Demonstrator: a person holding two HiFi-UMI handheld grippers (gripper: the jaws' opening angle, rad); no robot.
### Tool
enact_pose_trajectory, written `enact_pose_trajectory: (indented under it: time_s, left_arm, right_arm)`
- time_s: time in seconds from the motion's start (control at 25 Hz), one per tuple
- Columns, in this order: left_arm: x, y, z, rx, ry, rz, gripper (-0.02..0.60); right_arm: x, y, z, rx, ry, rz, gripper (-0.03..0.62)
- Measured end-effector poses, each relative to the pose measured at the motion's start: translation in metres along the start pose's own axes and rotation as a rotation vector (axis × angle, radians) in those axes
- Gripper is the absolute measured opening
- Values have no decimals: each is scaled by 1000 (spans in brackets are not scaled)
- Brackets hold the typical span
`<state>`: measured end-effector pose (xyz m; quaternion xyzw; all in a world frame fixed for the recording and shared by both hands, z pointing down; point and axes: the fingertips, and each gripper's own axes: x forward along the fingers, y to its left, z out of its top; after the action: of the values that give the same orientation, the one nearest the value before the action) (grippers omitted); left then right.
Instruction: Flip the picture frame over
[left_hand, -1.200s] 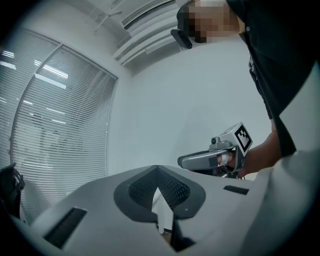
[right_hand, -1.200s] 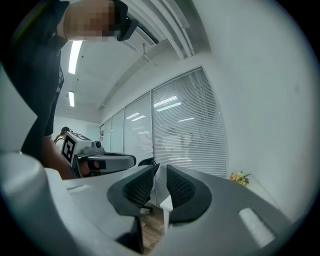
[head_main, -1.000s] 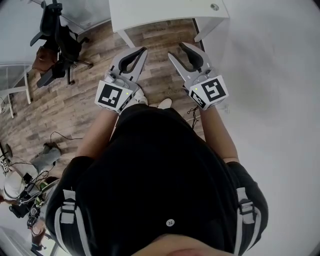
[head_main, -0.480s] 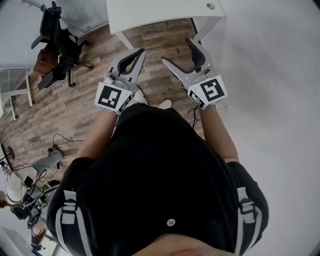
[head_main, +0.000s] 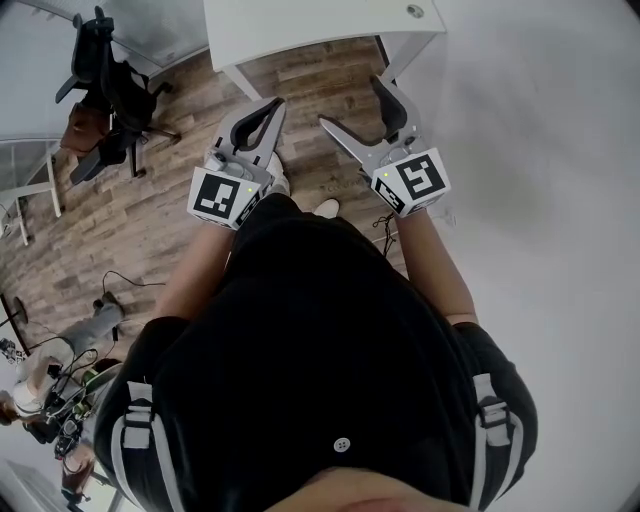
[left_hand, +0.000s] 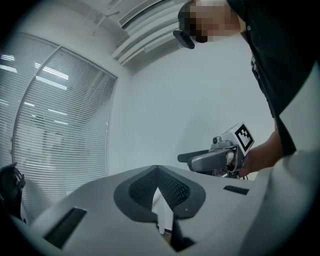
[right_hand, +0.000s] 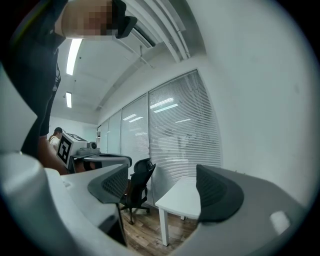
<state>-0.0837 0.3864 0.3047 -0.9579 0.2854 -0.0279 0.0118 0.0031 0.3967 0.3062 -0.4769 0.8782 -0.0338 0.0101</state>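
Observation:
No picture frame shows in any view. Both grippers are held level in front of the person's chest, above the wooden floor. My left gripper (head_main: 268, 108) is shut with its dark pads pressed together and nothing in them; in its own view the tips (left_hand: 159, 175) meet against a bare white wall. My right gripper (head_main: 352, 103) has its jaws spread wide and still opening, with nothing between them. In the right gripper view the gap (right_hand: 160, 187) frames a white table and a chair. Each gripper shows beside the other: the right gripper (left_hand: 212, 159), the left gripper (right_hand: 97, 159).
A white table (head_main: 300, 25) stands just ahead of the grippers, its corner and leg seen too in the right gripper view (right_hand: 177, 200). A black office chair (head_main: 115, 85) stands at the left by a window with blinds. Cables and gear (head_main: 60, 380) lie on the floor at the lower left.
The right gripper's jaws have spread from a narrow gap to wide apart. The left gripper stays shut. Both hands keep their place.

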Motion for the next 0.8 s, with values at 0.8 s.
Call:
enact_pose_trajectory:
  time_s: [0.8]
  left_arm:
    - [70,156,-13,7,6,-71,5]
  right_arm:
    - [152,-69,-7,37,42,-80,423]
